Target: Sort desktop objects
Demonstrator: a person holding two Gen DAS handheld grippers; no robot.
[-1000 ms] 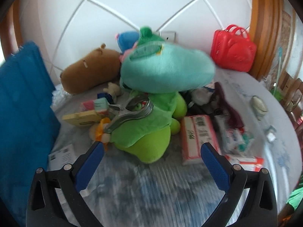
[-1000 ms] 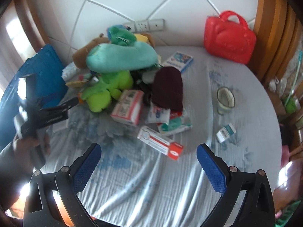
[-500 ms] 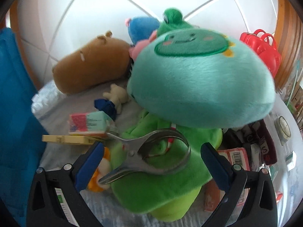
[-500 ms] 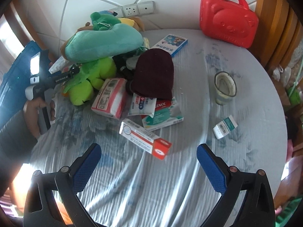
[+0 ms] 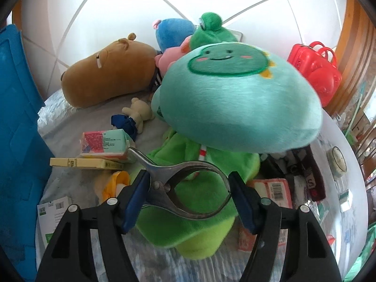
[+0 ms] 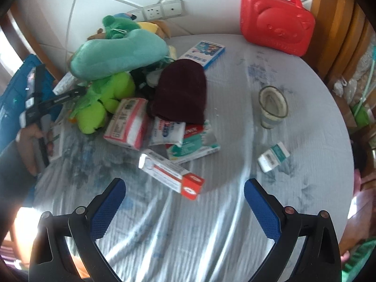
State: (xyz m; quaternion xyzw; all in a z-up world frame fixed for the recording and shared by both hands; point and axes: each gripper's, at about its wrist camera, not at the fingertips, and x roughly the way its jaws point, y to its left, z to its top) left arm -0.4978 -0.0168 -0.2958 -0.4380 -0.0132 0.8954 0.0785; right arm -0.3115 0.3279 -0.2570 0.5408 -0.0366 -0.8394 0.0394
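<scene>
My left gripper (image 5: 189, 195) has closed in around the metal tongs (image 5: 185, 188): a second ago its blue pads stood wide apart and short of them, and now both pads press the ring's outer sides, so my left jaws are clamped on the tongs. The tongs lie on the green plush (image 5: 195, 213), ring toward me. Their long axis runs from the ring up and left, and the one handle I can see points at the mint box (image 5: 103, 144). The other handle is hidden behind my left pad. The teal cushion (image 5: 237, 103) fills the upper view and hides most of the pile behind it; its edge is blurred. A brown plush (image 5: 112, 70) lies at the back left, and a red case (image 5: 315, 70) is cut off at the right rim.

My right gripper (image 6: 184, 208) hangs over the bare desk (image 6: 235, 235), jaws wide apart and holding nothing, just short of the red-ended box (image 6: 171, 174). That box now sits closer to my right pads than before. From here the tongs are too small to make out.
</scene>
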